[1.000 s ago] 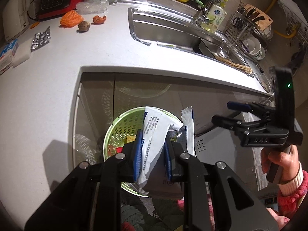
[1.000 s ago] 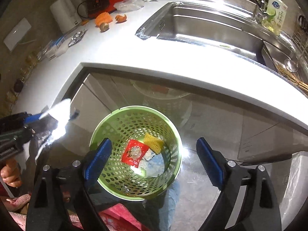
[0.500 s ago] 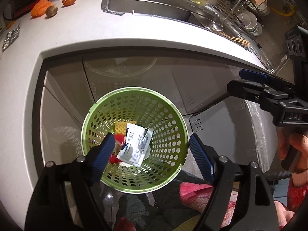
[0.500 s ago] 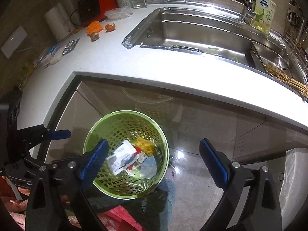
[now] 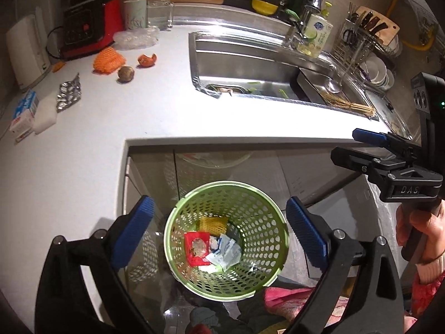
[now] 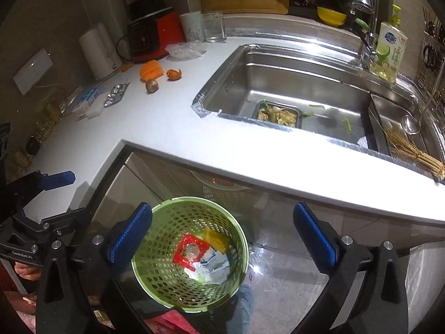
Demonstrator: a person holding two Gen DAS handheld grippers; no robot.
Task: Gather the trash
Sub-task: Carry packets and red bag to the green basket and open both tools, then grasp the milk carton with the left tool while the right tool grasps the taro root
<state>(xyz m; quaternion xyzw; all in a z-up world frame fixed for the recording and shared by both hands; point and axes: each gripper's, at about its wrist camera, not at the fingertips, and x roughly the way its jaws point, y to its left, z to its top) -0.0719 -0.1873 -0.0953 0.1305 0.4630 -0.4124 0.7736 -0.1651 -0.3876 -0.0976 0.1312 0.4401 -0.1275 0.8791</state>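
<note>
Several pieces of trash already lie in the green bin [image 5: 226,240] on the floor below the counter [image 5: 83,144] edge: a red wrapper [image 5: 197,247], a white-and-blue packet [image 5: 226,253] and a yellow foam net [image 5: 213,222], piled together at the bottom. Both grippers hang above the bin with nothing in them: the left gripper [image 5: 219,239] has its jaws spread wide to either side of the rim, and the right gripper [image 6: 222,239] is likewise wide open and empty. So part of the job looks done, but a good deal seems left. On the counter, well apart from the bin, sit an orange foam net [image 5: 109,61], a brown round thing [image 5: 126,73] just beside it, an orange peel scrap [image 5: 147,59], a crumpled foil blister pack [image 5: 68,96], a clear plastic bag [image 5: 137,37] near the red appliance [image 5: 91,25], and a small carton [image 5: 23,114] with a white block beside it; whether the carton counts as trash I cannot tell. The sink [image 6: 292,97] holds a tray of food scraps [image 6: 278,115] and a few green bits on the steel. My judgement is that the task is perhaps a third along, with the counter litter the nearest pickings and the sink scraps the messier remainder.
</note>
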